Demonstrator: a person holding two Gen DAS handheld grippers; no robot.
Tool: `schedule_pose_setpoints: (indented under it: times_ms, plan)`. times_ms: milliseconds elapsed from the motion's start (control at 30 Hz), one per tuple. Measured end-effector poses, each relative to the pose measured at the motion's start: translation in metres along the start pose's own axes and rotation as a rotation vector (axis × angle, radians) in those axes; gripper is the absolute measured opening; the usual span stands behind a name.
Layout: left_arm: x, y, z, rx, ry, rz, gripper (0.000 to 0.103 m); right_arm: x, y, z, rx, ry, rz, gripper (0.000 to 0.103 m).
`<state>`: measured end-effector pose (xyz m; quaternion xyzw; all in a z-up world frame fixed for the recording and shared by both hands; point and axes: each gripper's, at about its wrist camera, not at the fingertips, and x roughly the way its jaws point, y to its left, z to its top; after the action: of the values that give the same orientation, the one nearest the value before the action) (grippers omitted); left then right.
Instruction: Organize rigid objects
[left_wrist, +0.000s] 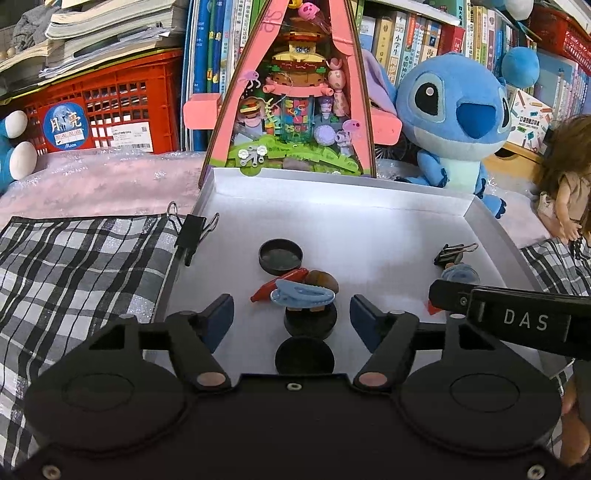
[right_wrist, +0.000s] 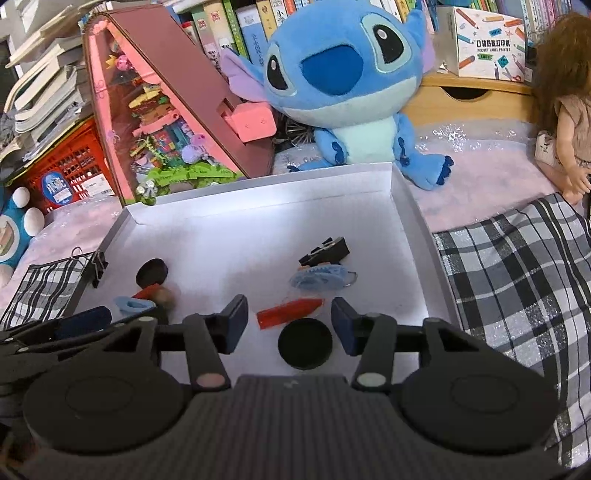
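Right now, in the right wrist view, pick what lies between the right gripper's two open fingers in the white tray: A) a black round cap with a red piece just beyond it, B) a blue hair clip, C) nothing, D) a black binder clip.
A: the black round cap lies on the white tray between the open fingers of the right gripper, untouched, with the red piece just beyond it.

Both tongs tilt downward — left tongs and right tongs parted, gripping nothing.

The white tray floor lies bare across the frame's upper half, while the blue plush and pink display case block its far rim.
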<state>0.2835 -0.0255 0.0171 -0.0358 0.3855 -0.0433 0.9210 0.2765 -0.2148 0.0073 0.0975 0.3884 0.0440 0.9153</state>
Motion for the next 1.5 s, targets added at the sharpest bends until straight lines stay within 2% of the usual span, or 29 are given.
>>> schedule_pose_setpoints:
  times_ms: [200, 300, 567, 733, 900, 1133, 1333, 1500]
  plan:
    - [-0.012, 0.004, -0.003, 0.0, -0.02, 0.016, 0.081, -0.009, -0.004, -0.004, 0.008, -0.026, 0.001, 0.078]
    - [-0.025, 0.007, -0.006, 0.005, -0.044, 0.006, 0.082, -0.017, -0.007, -0.008, 0.009, -0.047, 0.006, 0.083]
    - [-0.068, 0.01, -0.025, 0.041, -0.119, 0.003, 0.084, -0.055, -0.01, -0.021, -0.026, -0.14, 0.01, 0.088]
    - [-0.093, 0.012, -0.047, 0.054, -0.146, 0.006, 0.085, -0.081, -0.01, -0.039, -0.055, -0.203, 0.0, 0.094]
    - [-0.114, 0.019, -0.076, 0.026, -0.157, 0.007, 0.087, -0.1, -0.01, -0.064, -0.062, -0.236, 0.0, 0.095]
    - [-0.113, 0.015, -0.113, 0.083, -0.145, 0.052, 0.087, -0.105, 0.0, -0.103, -0.17, -0.237, -0.048, 0.099]
    - [-0.093, 0.019, -0.122, 0.059, -0.101, 0.099, 0.088, -0.086, 0.001, -0.122, -0.188, -0.175, -0.074, 0.101]
    - [-0.086, 0.02, -0.127, 0.056, -0.111, 0.105, 0.095, -0.076, 0.001, -0.131, -0.205, -0.144, -0.089, 0.103]
